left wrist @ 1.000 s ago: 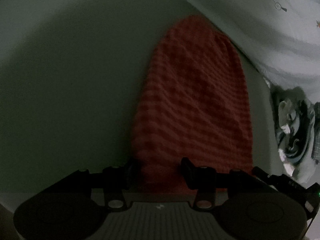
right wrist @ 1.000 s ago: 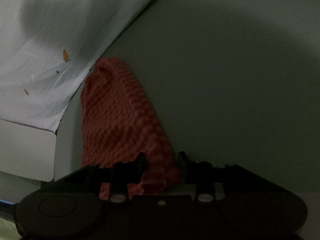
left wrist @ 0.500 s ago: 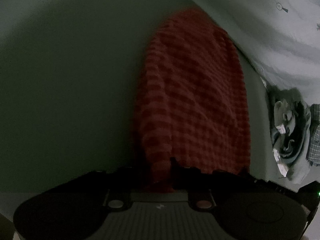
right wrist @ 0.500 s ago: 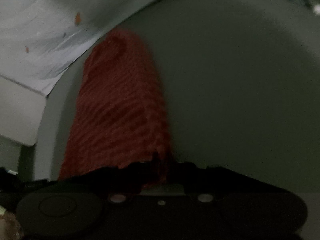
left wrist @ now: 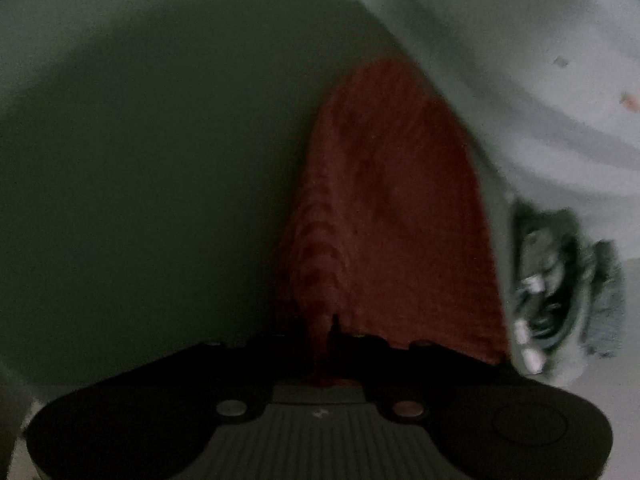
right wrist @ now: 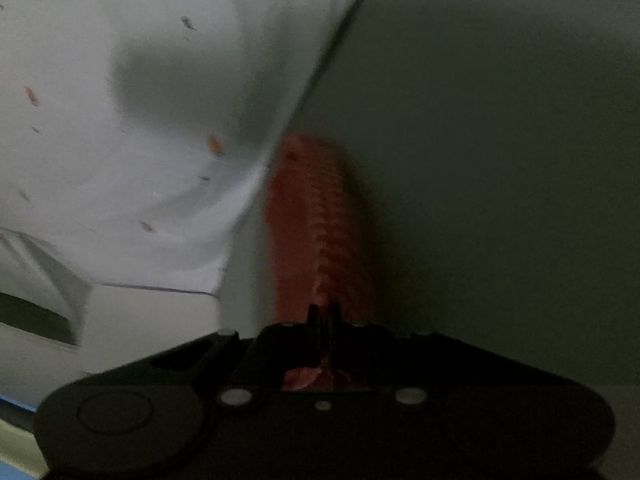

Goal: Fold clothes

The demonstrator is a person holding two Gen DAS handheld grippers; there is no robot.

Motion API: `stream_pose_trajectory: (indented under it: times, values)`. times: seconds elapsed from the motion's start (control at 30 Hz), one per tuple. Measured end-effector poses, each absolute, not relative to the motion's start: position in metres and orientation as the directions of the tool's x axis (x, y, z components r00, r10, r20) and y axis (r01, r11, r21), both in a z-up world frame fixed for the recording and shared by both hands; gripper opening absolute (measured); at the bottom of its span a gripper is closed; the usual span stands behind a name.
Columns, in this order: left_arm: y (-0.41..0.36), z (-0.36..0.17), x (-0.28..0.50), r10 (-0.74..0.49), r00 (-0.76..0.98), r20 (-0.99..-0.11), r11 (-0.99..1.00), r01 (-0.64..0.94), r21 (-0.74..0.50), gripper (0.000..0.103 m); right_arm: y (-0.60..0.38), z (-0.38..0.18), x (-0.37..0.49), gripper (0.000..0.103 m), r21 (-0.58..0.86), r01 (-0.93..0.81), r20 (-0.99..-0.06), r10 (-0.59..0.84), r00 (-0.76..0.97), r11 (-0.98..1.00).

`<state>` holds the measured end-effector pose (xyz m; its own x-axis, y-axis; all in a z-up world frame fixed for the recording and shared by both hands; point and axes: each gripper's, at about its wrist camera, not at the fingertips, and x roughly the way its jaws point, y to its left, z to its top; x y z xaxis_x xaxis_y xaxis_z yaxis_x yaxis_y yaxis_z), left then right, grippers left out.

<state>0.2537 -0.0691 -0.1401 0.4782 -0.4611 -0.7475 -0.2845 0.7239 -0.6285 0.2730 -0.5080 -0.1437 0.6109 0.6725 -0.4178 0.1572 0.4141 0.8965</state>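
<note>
A red striped knit garment hangs forward from my left gripper, whose jaws are shut on its near edge. The same garment shows in the right wrist view as a narrow red strip, and my right gripper is shut on another part of its edge. Both views are dark and blurred. The cloth stretches over a grey-green surface.
A white sheet with small orange marks lies at the left of the right wrist view and at the upper right of the left wrist view. A crumpled grey and black patterned cloth lies at the right. A white box edge sits lower left.
Both grippers went from open around the garment's edge to shut on it. The garment has been lifted and pulled, so it looks narrower in the right wrist view.
</note>
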Motion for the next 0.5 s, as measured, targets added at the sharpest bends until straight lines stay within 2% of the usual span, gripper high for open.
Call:
stream_pose_trajectory:
  times: [0.17, 0.27, 0.33, 0.43, 0.5]
  values:
    - [-0.056, -0.085, 0.221, -0.511, 0.517, -0.687, 0.668, -0.264, -0.696, 0.006, -0.514, -0.105, 0.235, 0.003, 0.965, 0.093, -0.246, 0.721, 0.647, 0.245]
    - [-0.053, -0.061, 0.202, -0.540, 0.550, -0.637, 0.644, -0.216, -0.733, 0.006, -0.516, -0.096, 0.209, 0.003, 0.981, 0.077, -0.183, 0.715, 0.675, 0.178]
    - [-0.054, -0.069, 0.201, -0.531, 0.573, -0.624, 0.634, -0.219, -0.742, 0.007, -0.516, -0.110, 0.203, 0.003, 0.982, 0.119, -0.187, 0.708, 0.681, 0.145]
    - [-0.055, -0.095, 0.212, -0.533, 0.541, -0.650, 0.585, -0.320, -0.745, 0.006, -0.512, -0.144, 0.210, 0.003, 0.945, 0.297, -0.306, 0.684, 0.663, 0.135]
    - [-0.053, -0.096, 0.219, -0.528, 0.553, -0.644, 0.578, -0.321, -0.750, 0.006, -0.511, -0.148, 0.213, 0.003, 0.948, 0.302, -0.288, 0.668, 0.686, 0.098]
